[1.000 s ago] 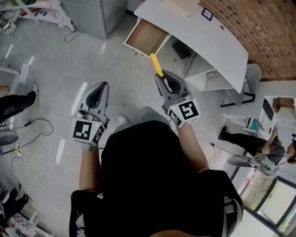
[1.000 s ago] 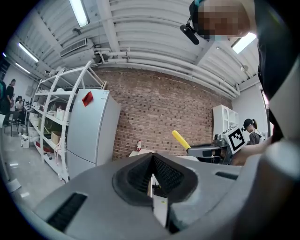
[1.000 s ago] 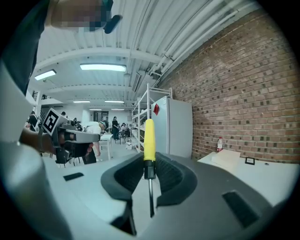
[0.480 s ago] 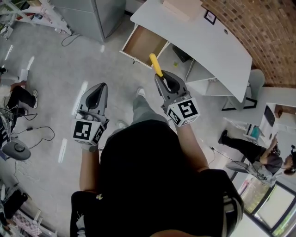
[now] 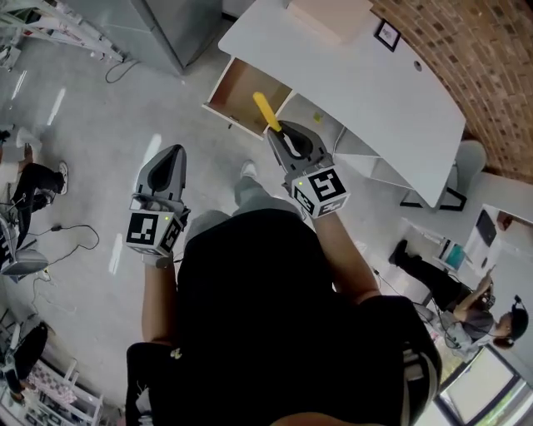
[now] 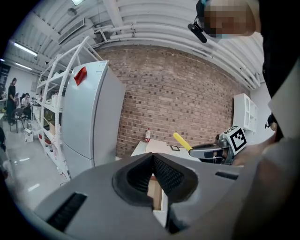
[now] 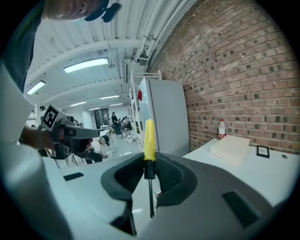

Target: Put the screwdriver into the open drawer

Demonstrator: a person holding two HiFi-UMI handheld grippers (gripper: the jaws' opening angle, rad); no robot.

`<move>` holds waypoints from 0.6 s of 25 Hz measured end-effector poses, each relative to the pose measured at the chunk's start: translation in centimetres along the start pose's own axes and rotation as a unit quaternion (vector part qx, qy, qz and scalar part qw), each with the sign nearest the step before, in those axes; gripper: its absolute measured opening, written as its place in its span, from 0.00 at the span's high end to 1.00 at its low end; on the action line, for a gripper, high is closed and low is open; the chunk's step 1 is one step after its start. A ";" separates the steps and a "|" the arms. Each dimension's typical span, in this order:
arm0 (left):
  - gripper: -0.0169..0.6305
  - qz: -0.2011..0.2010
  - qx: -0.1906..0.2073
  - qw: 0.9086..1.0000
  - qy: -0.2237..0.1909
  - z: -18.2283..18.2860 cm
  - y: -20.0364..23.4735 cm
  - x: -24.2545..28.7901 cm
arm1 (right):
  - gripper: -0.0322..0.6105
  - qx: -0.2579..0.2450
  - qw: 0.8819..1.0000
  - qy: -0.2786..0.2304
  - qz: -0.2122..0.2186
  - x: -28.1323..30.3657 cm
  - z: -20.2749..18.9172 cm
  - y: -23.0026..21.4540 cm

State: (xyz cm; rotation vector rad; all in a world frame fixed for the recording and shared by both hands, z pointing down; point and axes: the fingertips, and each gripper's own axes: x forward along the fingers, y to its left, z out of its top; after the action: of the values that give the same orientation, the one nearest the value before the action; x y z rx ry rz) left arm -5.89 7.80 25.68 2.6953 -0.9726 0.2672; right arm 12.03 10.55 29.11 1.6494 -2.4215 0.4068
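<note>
Your left gripper (image 5: pixel 171 158) hangs over the grey floor (image 5: pixel 92 158), jaws pressed together at the tips with nothing between them. Your right gripper (image 5: pixel 280 135) is further forward and clamps the screwdriver (image 5: pixel 265 111) at the black collar just below its yellow handle. The handle sticks out past the jaw tips, and the thin metal shaft runs back between the pads toward you. Seen from your head, the handle crosses the near edge of the open drawer (image 5: pixel 236 86) — it is held in the air, not resting inside. The drawer has a wooden floor and stands pulled out from under the white desk (image 5: pixel 366 79). On the desk top lie a cream box (image 5: pixel 333 12) and a small dark frame (image 5: pixel 387 35). Beyond the desk runs a brick wall (image 5: pixel 475 50), with a grey cabinet (image 5: pixel 171 25) off to the left.
</note>
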 end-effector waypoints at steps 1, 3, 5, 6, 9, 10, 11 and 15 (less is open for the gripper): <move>0.97 0.005 -0.002 1.000 0.005 -0.1 0.1 0.7 | 0.82 0.001 1.000 0.007 0.005 0.5 -0.4 -0.8; 0.97 0.015 -0.011 1.000 0.013 -0.3 0.3 1.9 | 0.82 0.003 1.000 0.023 0.013 1.6 -1.2 -2.1; 0.97 0.024 -0.017 0.999 0.021 -0.6 0.7 2.9 | 0.82 0.005 0.999 0.039 0.018 2.9 -2.2 -3.3; 0.97 0.027 -0.020 0.999 0.026 -0.9 1.0 3.3 | 0.82 0.006 0.999 0.047 0.020 3.6 -2.7 -3.8; 0.97 0.034 -0.030 0.998 0.039 -1.6 1.9 3.9 | 0.82 0.011 0.997 0.072 0.024 5.6 -4.3 -4.6; 0.97 0.036 -0.033 0.998 0.043 -1.9 2.4 4.0 | 0.82 0.012 0.996 0.080 0.025 6.3 -4.9 -4.7; 0.97 0.038 -0.035 0.998 0.047 -2.1 2.9 4.1 | 0.82 0.012 0.996 0.089 0.027 7.1 -5.5 -4.7; 0.97 0.054 -0.052 0.996 0.057 -3.5 4.9 4.2 | 0.82 0.009 0.992 0.126 0.030 9.9 -8.2 -5.3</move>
State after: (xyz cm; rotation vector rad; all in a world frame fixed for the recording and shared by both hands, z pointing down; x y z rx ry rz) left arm -6.12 2.76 30.99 2.5094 -1.0678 0.3769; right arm 13.26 2.64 40.47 1.4378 -2.2888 0.6090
